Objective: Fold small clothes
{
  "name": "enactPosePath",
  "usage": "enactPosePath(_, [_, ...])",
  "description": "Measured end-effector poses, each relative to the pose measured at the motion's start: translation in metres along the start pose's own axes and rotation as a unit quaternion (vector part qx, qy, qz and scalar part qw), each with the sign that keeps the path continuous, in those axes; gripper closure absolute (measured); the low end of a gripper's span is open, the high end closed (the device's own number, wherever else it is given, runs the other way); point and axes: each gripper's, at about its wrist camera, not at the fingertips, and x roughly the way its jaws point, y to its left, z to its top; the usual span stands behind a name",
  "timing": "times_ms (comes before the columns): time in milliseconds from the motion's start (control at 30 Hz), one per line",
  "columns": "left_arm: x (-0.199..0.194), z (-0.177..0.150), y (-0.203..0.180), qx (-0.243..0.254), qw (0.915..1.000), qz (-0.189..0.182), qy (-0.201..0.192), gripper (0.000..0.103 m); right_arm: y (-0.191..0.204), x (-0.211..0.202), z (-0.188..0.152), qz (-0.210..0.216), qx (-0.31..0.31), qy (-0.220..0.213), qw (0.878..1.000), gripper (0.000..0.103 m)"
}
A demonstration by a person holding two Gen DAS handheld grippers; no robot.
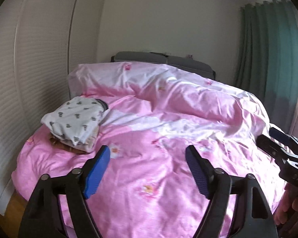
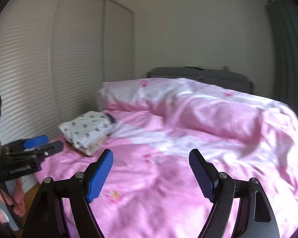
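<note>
One bed point(image 1: 149, 178) fills both views, covered by one pink quilt point(image 1: 188, 103) with small flower prints and paler, almost white patches. On the bed's left side, close to the edge, sits one stack of folded clothes point(image 1: 73, 123): the top piece is white with small grey prints and a dark-trimmed opening at its far end, and under it show the edges of at least one beige piece and something brownish; how many pieces lie in the stack cannot be told.

Two tools are in view. The left tool point(image 1: 148, 170) hangs above the near part of the quilt, its two blue pads standing wide with nothing but bedding seen between them. The right tool point(image 2: 151, 174) does likewise, wide and empty. Each also shows at the edge of the other's view, held by a hand point(image 2: 2, 200).

Behind the bed stand one grey headboard point(image 1: 161, 59), a plain wall, two ribbed wardrobe doors point(image 2: 75, 55) at left and one green curtain point(image 1: 268, 49) at right.
</note>
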Motion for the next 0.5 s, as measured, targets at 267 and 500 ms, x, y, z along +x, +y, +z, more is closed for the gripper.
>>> enactPosePath(267, [-0.014, -0.02, -0.059, 0.046, 0.999, 0.001, 0.002, 0.011, -0.066, -0.067, -0.037, -0.09, 0.043, 0.009, 0.995, 0.021])
enactPosePath(500, [-0.032, -0.042, -0.098, 0.073, 0.9973, 0.004, 0.005, 0.003, -0.089, -0.1, -0.063, -0.127, 0.061, 0.001, 0.99, 0.018])
